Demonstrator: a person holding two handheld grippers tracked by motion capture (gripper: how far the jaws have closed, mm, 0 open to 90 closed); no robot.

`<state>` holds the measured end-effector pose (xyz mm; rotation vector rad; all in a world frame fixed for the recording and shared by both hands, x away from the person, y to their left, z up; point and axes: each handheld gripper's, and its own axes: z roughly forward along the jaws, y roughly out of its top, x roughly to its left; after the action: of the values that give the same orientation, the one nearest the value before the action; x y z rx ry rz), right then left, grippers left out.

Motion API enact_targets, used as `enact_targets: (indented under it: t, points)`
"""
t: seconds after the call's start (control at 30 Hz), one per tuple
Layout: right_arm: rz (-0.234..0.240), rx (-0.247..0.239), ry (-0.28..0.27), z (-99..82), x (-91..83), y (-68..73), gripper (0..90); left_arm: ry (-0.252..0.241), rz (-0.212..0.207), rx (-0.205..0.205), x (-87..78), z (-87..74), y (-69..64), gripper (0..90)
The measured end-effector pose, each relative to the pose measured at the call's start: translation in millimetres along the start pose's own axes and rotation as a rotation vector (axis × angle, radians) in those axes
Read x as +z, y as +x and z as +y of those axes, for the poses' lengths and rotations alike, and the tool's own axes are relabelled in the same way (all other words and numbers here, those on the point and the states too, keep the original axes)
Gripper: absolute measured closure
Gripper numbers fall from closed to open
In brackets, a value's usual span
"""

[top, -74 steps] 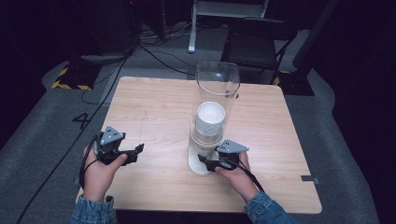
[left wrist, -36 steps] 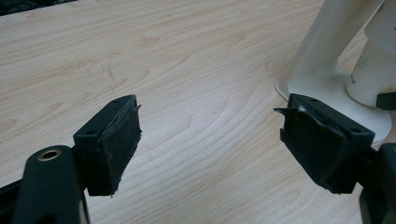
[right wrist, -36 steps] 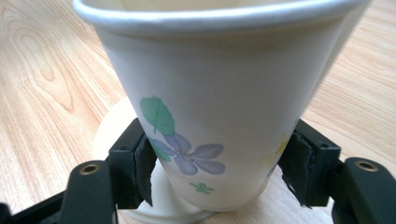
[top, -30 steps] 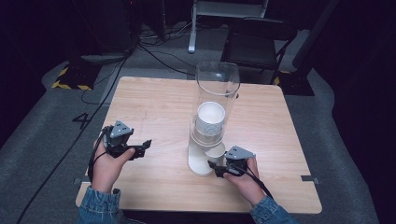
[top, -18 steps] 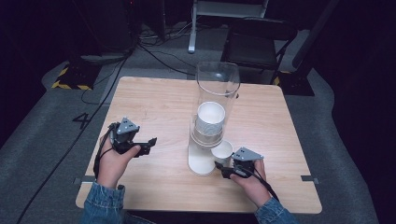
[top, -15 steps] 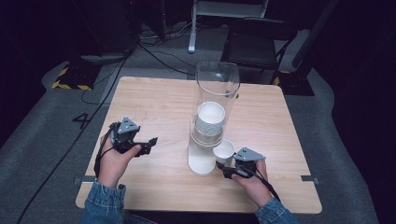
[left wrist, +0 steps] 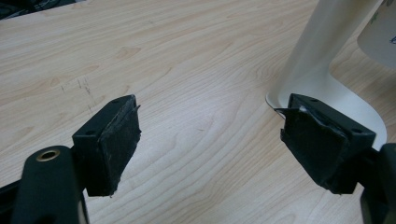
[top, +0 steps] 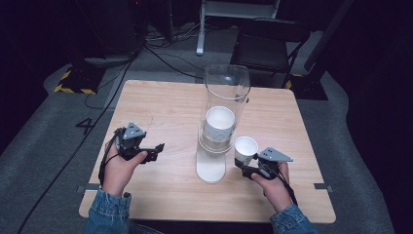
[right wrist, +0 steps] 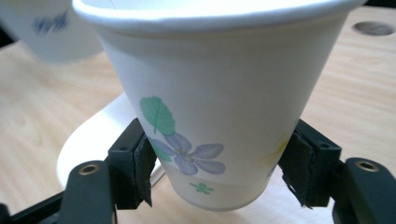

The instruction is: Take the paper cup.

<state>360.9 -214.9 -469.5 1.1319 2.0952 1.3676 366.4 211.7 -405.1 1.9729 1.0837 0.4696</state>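
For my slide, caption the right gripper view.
Right hand-held gripper clamps a flowered paper cup just off the table, beside the dispenser's white base.

The left gripper [left wrist: 210, 149] has its jaws spread wide apart over the wooden table [left wrist: 177, 60]. A white dispenser base [left wrist: 336, 88] stands beside one jaw.

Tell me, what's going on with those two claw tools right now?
Right gripper shut on paper cup. Left gripper open, empty. Cup dispenser between them.
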Motion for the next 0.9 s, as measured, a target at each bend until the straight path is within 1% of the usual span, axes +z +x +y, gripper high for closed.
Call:
enact_targets:
  t: [0.1,0.13,0.23,0.27,0.3,0.37,0.5,0.53,0.67,0.73,0.83,0.9]
  points:
    - [-0.026,0.022,-0.026,5.7,-3.7,-9.5,33.9,-0.002,0.003,0.000,-0.6,-0.9,-0.2,19.5]
    - [-0.035,0.038,-0.038,8.0,-5.0,-13.8,33.9,0.001,0.004,0.002,-0.9,-1.3,0.0,19.5]
    - [-0.054,0.055,-0.049,12.0,-7.5,-24.2,33.8,0.003,0.006,-0.003,-1.7,-3.3,-0.3,19.5]
    - [-0.067,0.063,-0.044,13.7,-8.8,-28.6,33.9,0.006,0.007,-0.005,-2.0,-3.9,-0.5,19.5]
    - [-0.076,0.060,-0.042,14.7,-9.2,-31.8,33.8,0.009,0.005,-0.002,-2.2,-4.6,-0.4,19.5]
    - [-0.092,0.067,-0.044,17.8,-10.8,-38.9,33.8,0.018,0.000,0.003,-2.9,-6.4,-0.4,19.5]
    - [-0.125,0.073,-0.033,23.2,-14.3,-52.6,33.8,0.034,-0.003,0.000,-5.5,-10.4,-0.3,19.4]
    - [-0.132,0.080,-0.035,24.8,-15.4,-56.6,33.8,0.035,-0.001,0.007,-6.2,-10.9,0.3,19.4]
    - [-0.146,0.097,-0.043,28.4,-18.2,-67.9,33.8,0.040,0.006,0.000,-9.7,-15.0,0.7,19.4]
    - [-0.152,0.097,-0.035,29.0,-18.4,-73.3,33.8,0.044,0.005,-0.003,-11.3,-17.2,0.7,19.4]
    - [-0.166,0.090,-0.024,29.3,-17.0,-80.5,33.8,0.065,-0.007,0.010,-14.2,-20.8,0.3,19.3]
    - [-0.167,0.099,-0.031,29.1,-14.8,-85.4,33.8,0.069,-0.006,0.009,-16.4,-23.1,-0.1,19.4]
